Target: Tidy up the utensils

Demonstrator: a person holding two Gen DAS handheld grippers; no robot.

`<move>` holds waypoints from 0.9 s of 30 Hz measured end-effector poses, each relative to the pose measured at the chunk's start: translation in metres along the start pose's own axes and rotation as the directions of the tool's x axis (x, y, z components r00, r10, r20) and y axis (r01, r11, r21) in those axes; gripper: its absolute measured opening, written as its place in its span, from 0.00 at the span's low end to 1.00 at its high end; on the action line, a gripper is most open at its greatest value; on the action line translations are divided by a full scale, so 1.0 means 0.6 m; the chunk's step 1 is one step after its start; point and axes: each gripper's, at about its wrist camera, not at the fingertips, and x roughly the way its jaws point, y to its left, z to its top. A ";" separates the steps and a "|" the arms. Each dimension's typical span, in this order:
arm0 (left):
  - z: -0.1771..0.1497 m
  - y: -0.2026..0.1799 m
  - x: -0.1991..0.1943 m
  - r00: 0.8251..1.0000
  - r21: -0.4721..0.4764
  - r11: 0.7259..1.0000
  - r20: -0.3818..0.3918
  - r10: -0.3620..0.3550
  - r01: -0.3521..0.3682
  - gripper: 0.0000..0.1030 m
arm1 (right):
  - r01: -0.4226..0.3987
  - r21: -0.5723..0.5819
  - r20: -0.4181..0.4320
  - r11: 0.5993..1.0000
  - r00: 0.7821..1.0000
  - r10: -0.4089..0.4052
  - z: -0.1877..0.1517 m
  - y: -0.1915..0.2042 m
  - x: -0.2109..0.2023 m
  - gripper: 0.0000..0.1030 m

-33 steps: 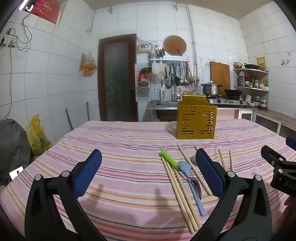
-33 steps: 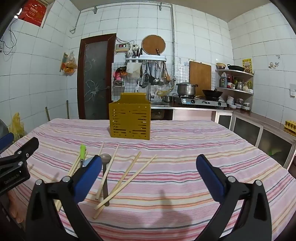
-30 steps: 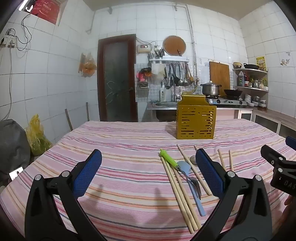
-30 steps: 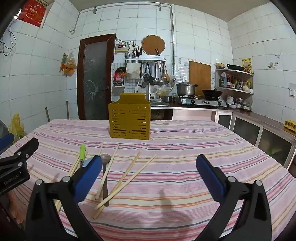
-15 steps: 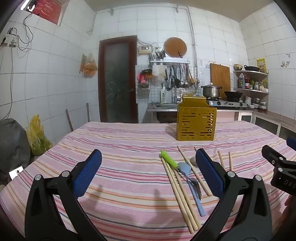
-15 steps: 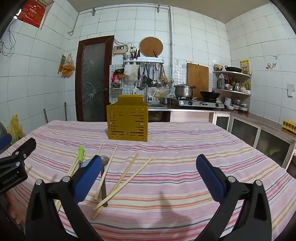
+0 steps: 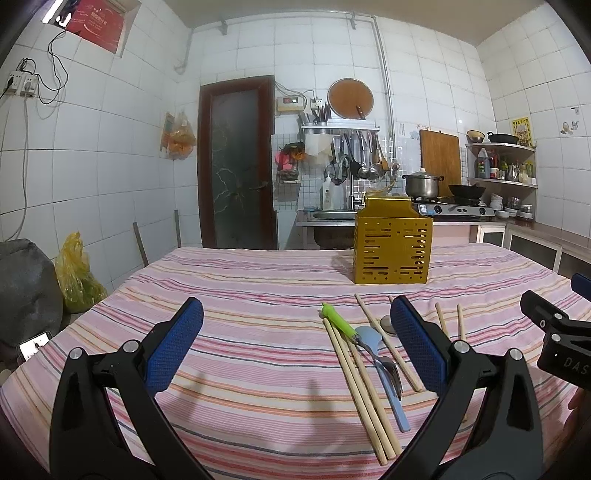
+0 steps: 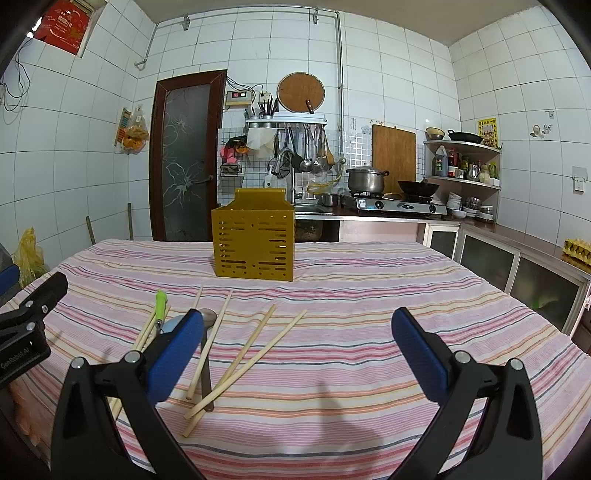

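Both grippers, left [image 7: 295, 343] and right [image 8: 295, 347], are held wide, empty; little shift noted since earlier. Chopsticks [image 8: 245, 360] ungrasped; caddy [image 8: 254, 242] unfilled; nothing sorted yet.

Bright, sharp, fisheye-warped, dark corners

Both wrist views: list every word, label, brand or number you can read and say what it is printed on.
"DAS", cut off by the frame edge: on the black body of the right claw.
"GenRobot.AI", small and only roughly legible: on the body of the left claw.
Red wall sign: gold characters, too blurred.
Yellow poster: too small.
Digital display: red digits unreadable.
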 end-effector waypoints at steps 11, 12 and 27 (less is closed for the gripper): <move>-0.001 -0.004 -0.001 1.000 0.000 1.000 0.004 0.002 -0.002 0.95 | 0.000 0.000 -0.001 1.000 1.000 0.000 -0.001 0.000 0.001 0.96; -0.001 -0.004 -0.001 1.000 0.000 1.000 0.004 0.002 -0.002 0.95 | 0.000 0.000 -0.001 1.000 1.000 0.000 -0.001 0.000 0.001 0.96; -0.001 -0.003 -0.003 1.000 0.002 1.000 0.007 0.004 -0.004 0.95 | 0.007 0.003 0.003 1.000 1.000 -0.007 -0.002 -0.006 -0.005 0.96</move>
